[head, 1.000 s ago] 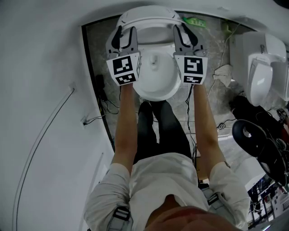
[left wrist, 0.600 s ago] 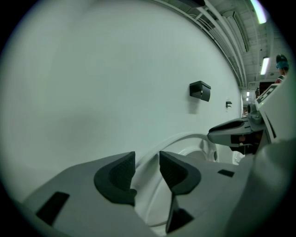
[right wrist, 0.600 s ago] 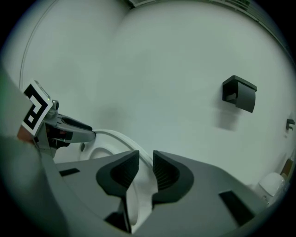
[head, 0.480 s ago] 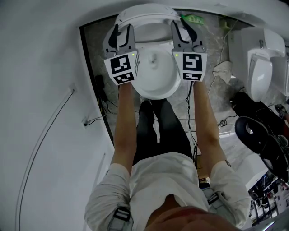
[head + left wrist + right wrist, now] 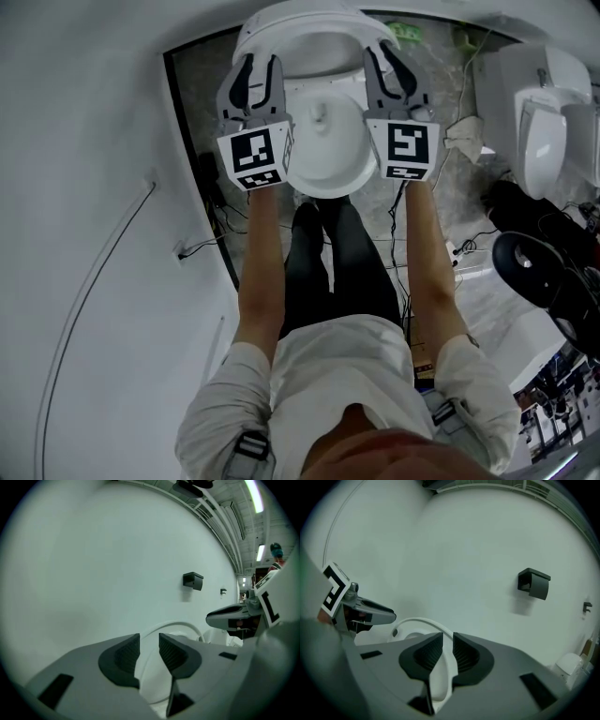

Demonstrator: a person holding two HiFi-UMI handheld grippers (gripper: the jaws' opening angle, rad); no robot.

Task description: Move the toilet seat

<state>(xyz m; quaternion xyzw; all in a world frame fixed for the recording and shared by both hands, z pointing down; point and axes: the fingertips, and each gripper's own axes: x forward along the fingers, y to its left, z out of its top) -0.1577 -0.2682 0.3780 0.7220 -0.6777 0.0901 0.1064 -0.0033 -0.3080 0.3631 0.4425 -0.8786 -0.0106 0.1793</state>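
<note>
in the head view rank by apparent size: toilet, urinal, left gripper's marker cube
1. toilet, largest.
2. urinal.
3. marker cube on the left gripper, smallest, even though it is nearer the camera.

Head view steeply down; gripper views near-level over jaws, apparently sharing toilet seat (image 5: 309, 17)

The toilet seat (image 5: 281, 21) looks like smooth, glossy white plastic; the bowl (image 5: 323, 155) below it has a glazed, ceramic-like sheen; the floor (image 5: 202, 103) is mottled grey, stone-like and fairly dull; the wall (image 5: 84, 141) is plain, smooth, matt white; the person's shirt (image 5: 328, 375) is pale, creased cloth; the leggings (image 5: 314, 272) are dark with a faint shine.
</note>
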